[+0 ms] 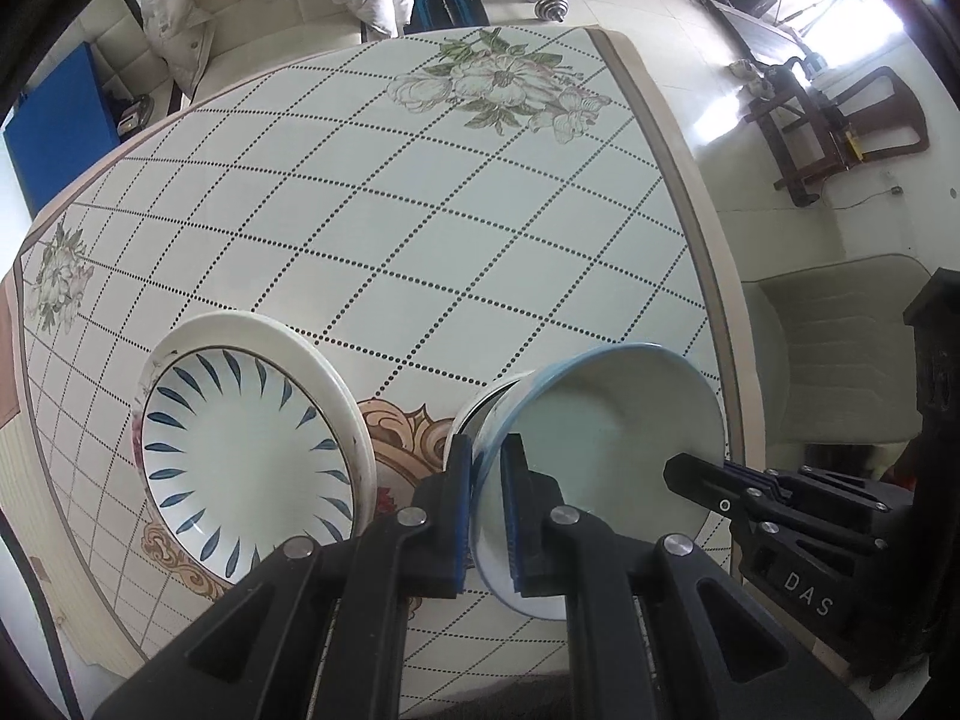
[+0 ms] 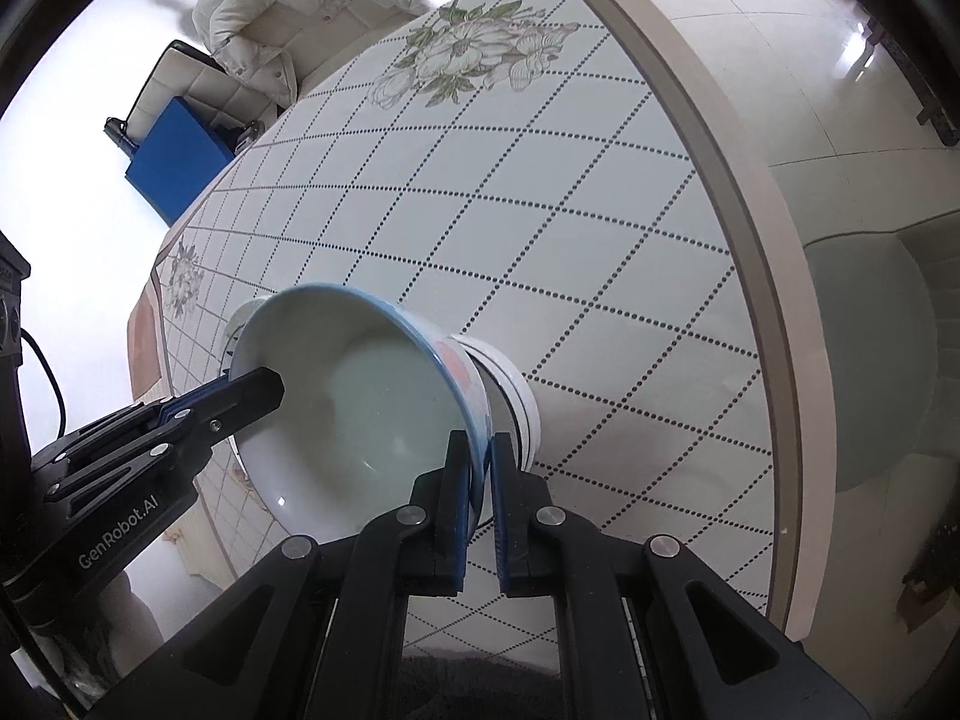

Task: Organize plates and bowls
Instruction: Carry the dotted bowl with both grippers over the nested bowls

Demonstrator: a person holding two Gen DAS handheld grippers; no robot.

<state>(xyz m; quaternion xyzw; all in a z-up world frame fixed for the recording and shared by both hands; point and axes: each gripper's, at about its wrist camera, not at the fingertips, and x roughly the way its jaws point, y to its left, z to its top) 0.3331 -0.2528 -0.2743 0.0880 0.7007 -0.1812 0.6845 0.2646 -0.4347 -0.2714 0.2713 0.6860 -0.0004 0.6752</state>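
A white bowl with a pale blue outside [image 1: 618,432] [image 2: 372,396] is held by its rim from both sides. My left gripper [image 1: 483,450] [image 2: 270,387] is shut on the rim's left side, and my right gripper [image 2: 480,447] [image 1: 678,468] is shut on its right side. Directly under it sits a second white bowl with dark stripes [image 1: 477,408] [image 2: 516,390]; whether the two touch I cannot tell. To the left, a plate with blue leaf marks [image 1: 240,456] lies inside a larger white plate [image 1: 324,372] on the table.
The round table [image 1: 420,210] [image 2: 540,210] has a dotted diamond pattern and flower prints. A cream chair [image 1: 840,360] stands close to its right edge. A white jacket [image 2: 312,6] lies over a seat at the far side, beside a blue box [image 2: 174,162].
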